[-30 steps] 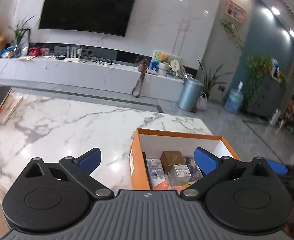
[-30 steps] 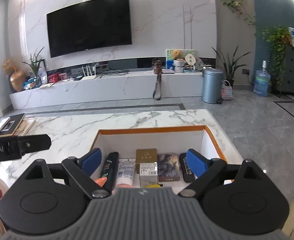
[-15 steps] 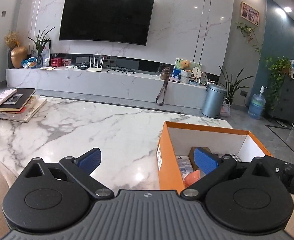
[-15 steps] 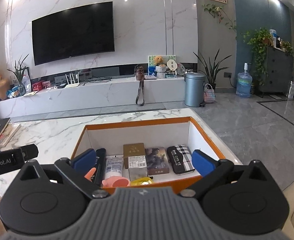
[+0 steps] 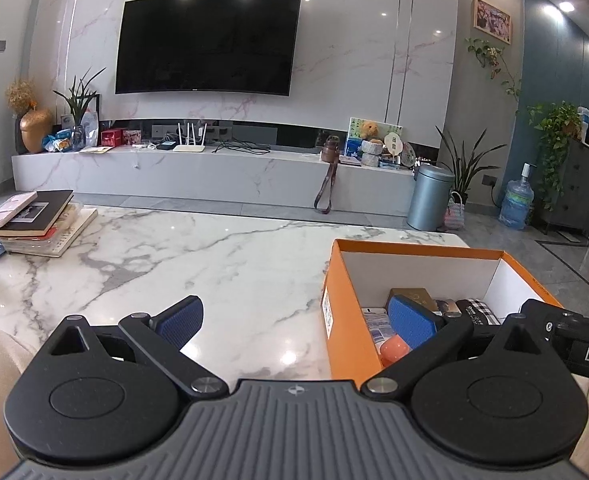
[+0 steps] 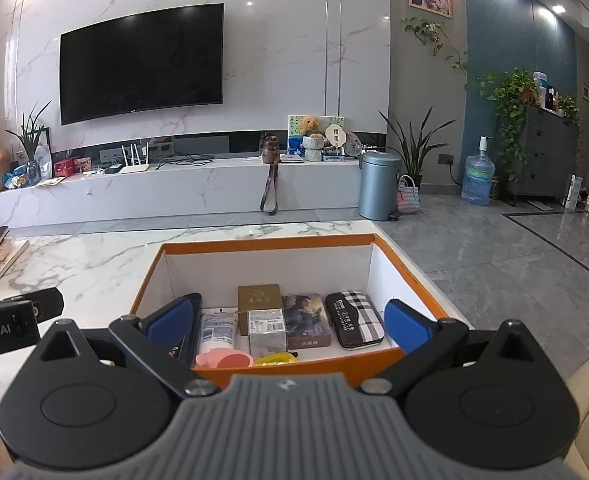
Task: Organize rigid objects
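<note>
Both hand-held grippers, left (image 5: 296, 318) and right (image 6: 288, 316), spread wide, empty. Risk: snagging orange box (image 6: 150, 276) rim, nudging it off table (image 5: 174, 256) corner.

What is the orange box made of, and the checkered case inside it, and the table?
The orange box looks like matte cardboard: thin flat walls, white inside, a paper label on its side. The checkered case seems to be fabric or faux leather, with a woven-looking plaid and soft rounded corners. The table looks like polished marble, or a marble-look slab: grey veins and bright light reflections.
</note>
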Demonstrator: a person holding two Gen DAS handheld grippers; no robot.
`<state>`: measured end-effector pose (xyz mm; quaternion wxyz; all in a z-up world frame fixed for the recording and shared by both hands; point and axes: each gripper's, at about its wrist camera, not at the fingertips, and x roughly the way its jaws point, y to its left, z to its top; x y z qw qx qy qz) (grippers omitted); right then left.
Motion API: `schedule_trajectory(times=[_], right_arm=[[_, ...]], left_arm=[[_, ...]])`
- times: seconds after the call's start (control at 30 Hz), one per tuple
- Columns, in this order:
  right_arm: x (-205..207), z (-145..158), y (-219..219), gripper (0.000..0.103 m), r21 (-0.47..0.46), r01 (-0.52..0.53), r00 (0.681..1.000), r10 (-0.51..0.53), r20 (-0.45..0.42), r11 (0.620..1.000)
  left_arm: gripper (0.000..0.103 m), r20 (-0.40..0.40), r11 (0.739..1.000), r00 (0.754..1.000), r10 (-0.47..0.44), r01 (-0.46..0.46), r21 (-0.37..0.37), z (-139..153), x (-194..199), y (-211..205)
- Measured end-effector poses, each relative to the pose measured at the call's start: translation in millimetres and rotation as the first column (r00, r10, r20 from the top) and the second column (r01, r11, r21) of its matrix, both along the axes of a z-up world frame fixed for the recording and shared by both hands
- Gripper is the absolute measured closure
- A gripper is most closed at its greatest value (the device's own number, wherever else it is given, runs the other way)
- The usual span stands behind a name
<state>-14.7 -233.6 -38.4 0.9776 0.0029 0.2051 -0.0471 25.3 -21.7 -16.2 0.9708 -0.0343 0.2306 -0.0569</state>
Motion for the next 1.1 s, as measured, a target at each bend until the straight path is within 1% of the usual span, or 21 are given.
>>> schedule_trajectory(times=[0.17,0.43,0.67,1.1], right_arm=[[-1.0,-0.4,4.0,0.002,-0.016,-0.004,1.0,0.004,0.005,1.0],[-1.6,0.0,4.8,0.002,-0.019,-0.001,1.0,0.002,0.012,1.0],[-3.0,-0.5,5.0,0.002,-0.015,0.006,1.0,-0.006,0.019,1.0],[-10.0,2.4,6.7,0.002,-0.014,0.003,0.999,-0.002,0.038,1.0]], left_arm=[[0.0,0.0,1.0,1.0,0.01,-0.01,0.004,1.0,0.0,2.8],[0.0,0.005,1.0,1.0,-0.002,0.002,0.018,3.0,-2.6,2.4],[0.0,0.008,0.999,1.0,-0.014,0.014,0.046,3.9,-4.6,-1.6],[0.0,0.012,0.999,1.0,-0.007,0.006,0.048,6.8,-6.4,0.6]])
